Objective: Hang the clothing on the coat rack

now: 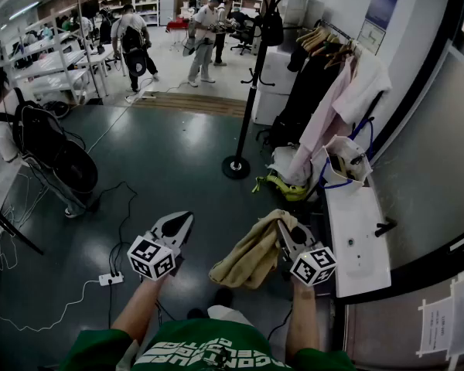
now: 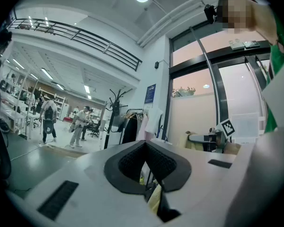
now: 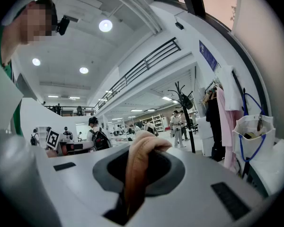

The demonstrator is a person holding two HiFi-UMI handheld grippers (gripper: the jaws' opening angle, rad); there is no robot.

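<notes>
My right fingers (image 3: 166, 165) are pressed together on a tan soft fabric garment (image 3: 138, 167). A fold of it bulges up between the black pads and hides the tip of the right gripper (image 3: 144, 145). In the head view the rest of that garment hangs in a bunched drape down the gripper's inner side, between my two forearms. My left fingers (image 2: 128, 161) meet at their tips with nothing pinched between them. The left gripper (image 2: 144, 144) is closed and empty, held beside the right one and clear of the cloth.

Ahead of both, well apart across the dark grey-green floor (image 1: 170, 153), stands the tall black metal coat rack (image 1: 250, 91) on its round base. A black bag (image 1: 272, 28) hangs near its top hooks.

Just right of the rack, along the white wall, hangers carry a dark coat (image 1: 305, 91), a pale pink garment (image 1: 325, 110) and a white shirt (image 1: 365, 83). Below these is a white bag with blue handles (image 1: 345, 161), at the far end of a long white table (image 1: 356, 246) that runs beside my right gripper. A yellow-green item (image 1: 282, 185) lies on the floor at the foot of the hanging clothes.

A white power strip (image 1: 110, 279) lies on the floor near my left gripper. Several people (image 1: 205, 37) stand far back among white shelving.
</notes>
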